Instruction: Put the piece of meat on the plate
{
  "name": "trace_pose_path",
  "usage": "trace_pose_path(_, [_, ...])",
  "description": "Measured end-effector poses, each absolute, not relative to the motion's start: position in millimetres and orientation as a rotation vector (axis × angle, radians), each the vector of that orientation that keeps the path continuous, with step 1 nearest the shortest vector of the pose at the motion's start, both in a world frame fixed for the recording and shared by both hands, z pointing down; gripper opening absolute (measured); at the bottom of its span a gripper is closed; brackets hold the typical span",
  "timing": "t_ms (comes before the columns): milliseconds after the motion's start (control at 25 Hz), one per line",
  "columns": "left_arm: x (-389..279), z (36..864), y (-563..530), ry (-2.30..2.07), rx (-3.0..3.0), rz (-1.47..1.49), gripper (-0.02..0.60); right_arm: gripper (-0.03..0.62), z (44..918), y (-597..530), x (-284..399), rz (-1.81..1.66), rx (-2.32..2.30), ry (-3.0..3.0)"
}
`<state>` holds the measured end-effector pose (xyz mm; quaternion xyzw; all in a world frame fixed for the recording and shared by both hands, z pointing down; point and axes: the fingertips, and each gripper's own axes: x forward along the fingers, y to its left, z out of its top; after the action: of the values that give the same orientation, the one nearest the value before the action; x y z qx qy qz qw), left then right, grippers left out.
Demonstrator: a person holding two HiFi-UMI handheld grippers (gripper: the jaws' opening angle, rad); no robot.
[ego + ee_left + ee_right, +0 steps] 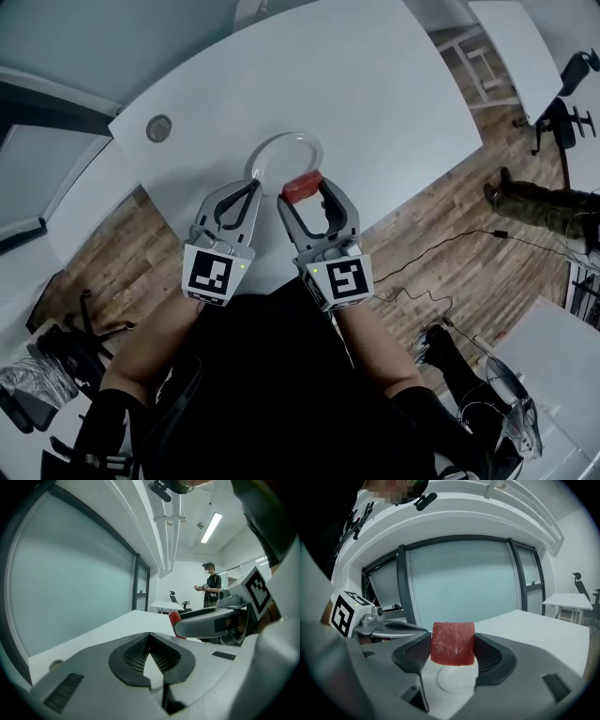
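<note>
A red, rough piece of meat [453,643] sits clamped between the jaws of my right gripper [453,654]. In the head view that gripper [302,193] holds the meat [302,187] over the near rim of a round white plate [281,156] on the white table [375,94]. The plate [457,679] shows below the meat in the right gripper view. My left gripper [251,194] hovers just left of it with its jaws together and nothing between them; its pads [140,656] meet in the left gripper view, where the meat [174,619] shows at the right.
A small round grommet [158,127] is set in the table at the far left. Wooden floor [441,225] lies to the right, with cables and office chairs [562,117]. A person [212,588] stands far off in the room. Another white table [511,42] stands at upper right.
</note>
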<state>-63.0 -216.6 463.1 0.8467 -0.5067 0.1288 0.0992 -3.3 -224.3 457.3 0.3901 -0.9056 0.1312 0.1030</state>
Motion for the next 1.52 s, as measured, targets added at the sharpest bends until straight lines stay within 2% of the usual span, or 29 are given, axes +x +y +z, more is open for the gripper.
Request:
trace_pose_path(400, [-59.6, 507.0, -238.3, -1.435, 2.454, 0.469, -0.008, 0.285, 516.0, -250.5, -4.4, 0.445, 1.13, -2.562])
trace_pose_path(1520, [-65.3, 550.8, -242.9, -1.393, 2.357, 0.478, -0.008, 0.285, 585.5, -259.0, -17.7, 0.516, 1.017, -2.375])
